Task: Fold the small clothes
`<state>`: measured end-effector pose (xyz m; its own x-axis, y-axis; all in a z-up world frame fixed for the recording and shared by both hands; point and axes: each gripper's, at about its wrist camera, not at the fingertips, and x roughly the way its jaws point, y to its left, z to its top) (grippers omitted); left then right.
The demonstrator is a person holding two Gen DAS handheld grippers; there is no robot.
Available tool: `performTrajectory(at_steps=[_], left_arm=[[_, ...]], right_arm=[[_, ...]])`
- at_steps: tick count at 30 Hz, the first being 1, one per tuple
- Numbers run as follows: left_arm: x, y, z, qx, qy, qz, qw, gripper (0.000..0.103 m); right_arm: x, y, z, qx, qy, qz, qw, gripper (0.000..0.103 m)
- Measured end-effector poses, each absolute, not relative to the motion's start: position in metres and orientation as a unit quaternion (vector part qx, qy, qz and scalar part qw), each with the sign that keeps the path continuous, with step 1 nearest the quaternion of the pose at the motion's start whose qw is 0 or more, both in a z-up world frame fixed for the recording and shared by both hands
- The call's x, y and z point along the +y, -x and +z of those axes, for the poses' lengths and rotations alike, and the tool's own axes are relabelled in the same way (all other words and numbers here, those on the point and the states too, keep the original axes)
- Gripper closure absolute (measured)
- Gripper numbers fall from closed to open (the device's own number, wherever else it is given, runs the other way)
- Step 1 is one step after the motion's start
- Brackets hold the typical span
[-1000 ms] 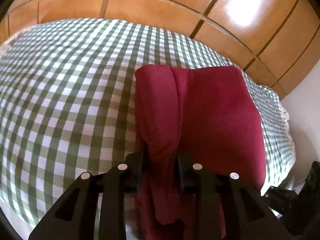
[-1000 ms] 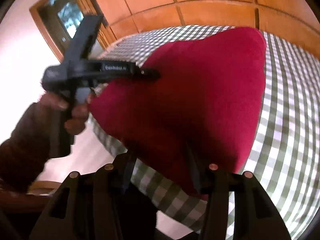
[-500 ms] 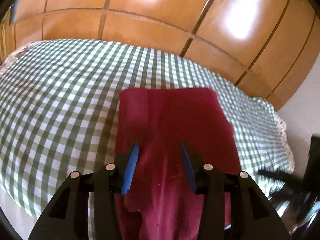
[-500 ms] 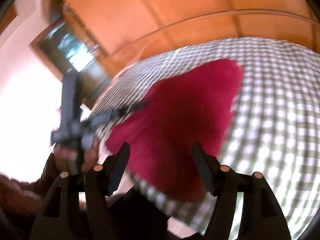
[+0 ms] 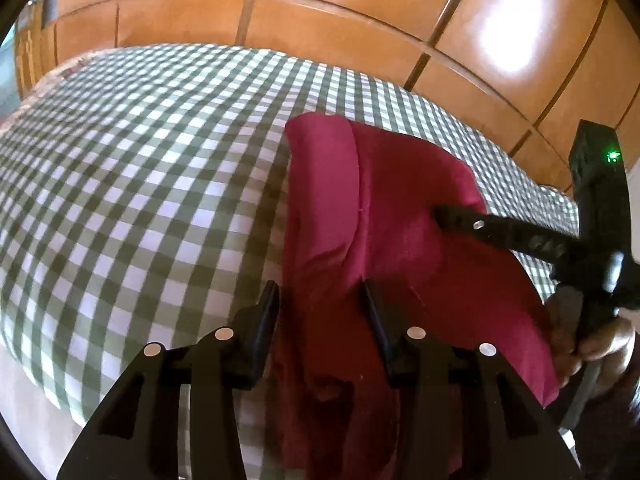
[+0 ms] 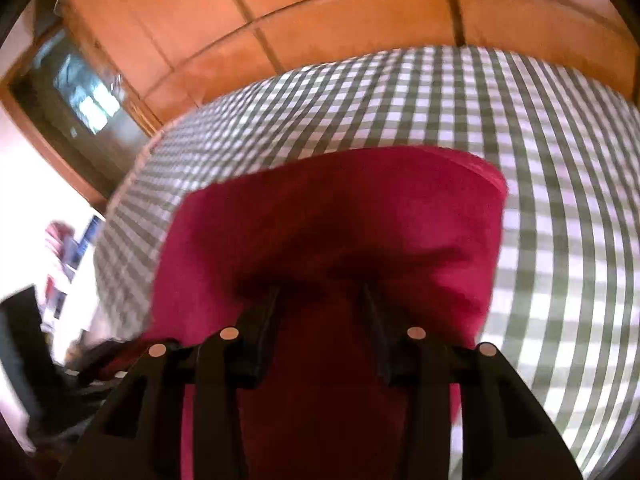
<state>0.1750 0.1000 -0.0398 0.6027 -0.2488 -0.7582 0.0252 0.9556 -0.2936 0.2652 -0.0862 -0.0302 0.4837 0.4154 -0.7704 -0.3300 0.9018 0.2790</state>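
Both grippers crowd red garment [image 5: 400,216] on checked cloth [image 5: 160,168], wooden panels [image 5: 320,8] behind.

Mounted on each gripper, looking forward and steeply down along the fingers, close over the red garment [image 5: 400,216] on the checked cloth [image 5: 160,160], wooden panelling [image 6: 320,20] behind, all shared by both views.

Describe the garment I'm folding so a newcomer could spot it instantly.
Start at the wide green-and-white checked cloth that lies in front of the orange wood-panelled wall. At its near edge lies a dark red garment, its left side folded over in a long flap. It is the only plain, single-coloured fabric on the checks.
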Motion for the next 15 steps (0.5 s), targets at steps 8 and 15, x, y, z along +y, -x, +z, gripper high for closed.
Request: performTrajectory(at_steps=[8, 15], left_arm=[[0.095, -0.166, -0.016, 0.416, 0.098, -0.041, 0.903, 0.061], [0.091, -0.161, -0.001, 0.392, 0.063, -0.020, 0.918, 0.058]], right_arm=[[-0.100, -0.255, -0.033, 0.433, -0.043, 0.228, 0.871, 0.057], [-0.106, -0.237, -0.015, 0.419, -0.035, 0.224, 0.879, 0.046]])
